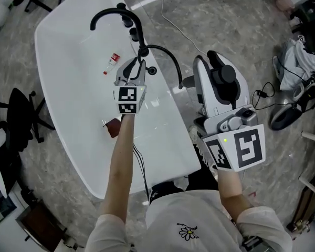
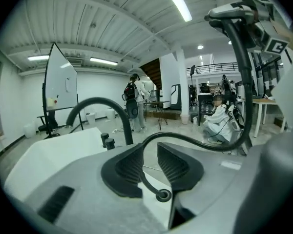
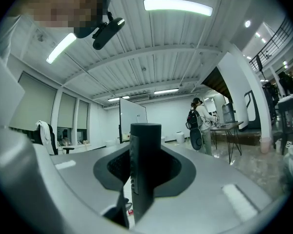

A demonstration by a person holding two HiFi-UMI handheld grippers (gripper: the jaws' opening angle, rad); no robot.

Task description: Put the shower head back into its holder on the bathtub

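Note:
A white bathtub (image 1: 68,93) has a black arched faucet (image 1: 107,13) on its right rim. A thin black hose (image 1: 170,56) arcs from a black ring fitting (image 1: 152,71) on that rim to my right gripper. My left gripper (image 1: 138,62) is at the rim, open. The hose (image 2: 195,143) runs loosely between its jaws, down to the ring (image 2: 162,195). Beside the tub, my right gripper (image 1: 207,62) points level and is shut on the shower head's upright black handle (image 3: 145,165). Its spray end is hidden.
Two black knobs (image 1: 132,31) stand next to the faucet. A small red and white bottle (image 1: 113,60) and a brown object (image 1: 113,126) lie in the tub. An office chair (image 1: 21,114) stands left. Bags and cables (image 1: 299,67) lie on the floor at right. People (image 2: 134,99) stand far off.

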